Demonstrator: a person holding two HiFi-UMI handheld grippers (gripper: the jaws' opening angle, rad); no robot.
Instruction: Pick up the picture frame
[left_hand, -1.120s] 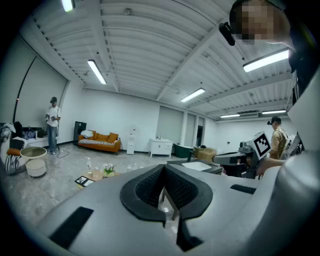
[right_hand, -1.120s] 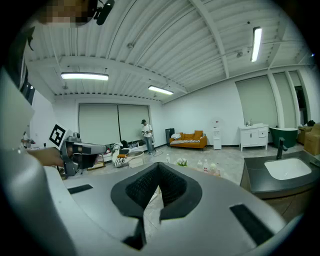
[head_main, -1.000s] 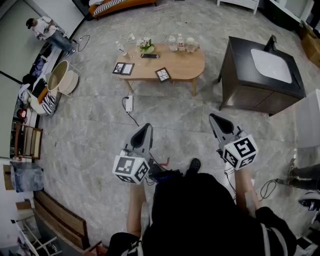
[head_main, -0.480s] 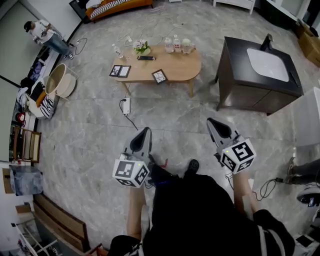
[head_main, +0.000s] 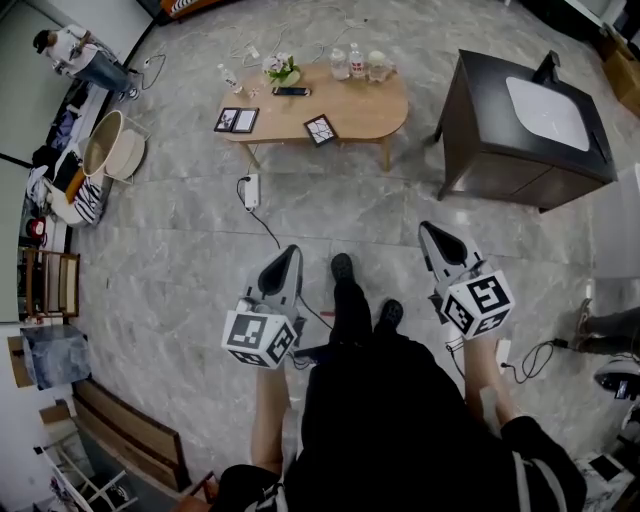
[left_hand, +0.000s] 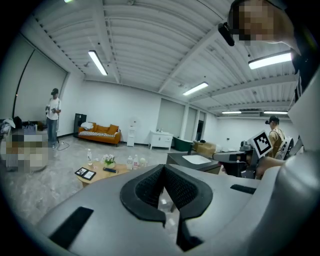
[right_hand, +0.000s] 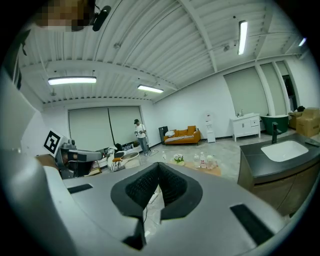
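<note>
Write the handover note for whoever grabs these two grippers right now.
Left gripper: jaws together, nothing in them.
Right gripper: jaws together, nothing in them.
Both are held over the floor, well short of the wooden table ahead.
On the table, a picture frame lies at the near edge and a double frame at the left end. Bottles and flowers stand at the back.
Done: nothing picked up yet.
Left: walk up, open a gripper, take the frame.

Left gripper (head_main: 290, 256), right gripper (head_main: 430, 236): both held forward, jaws together, empty.
</note>
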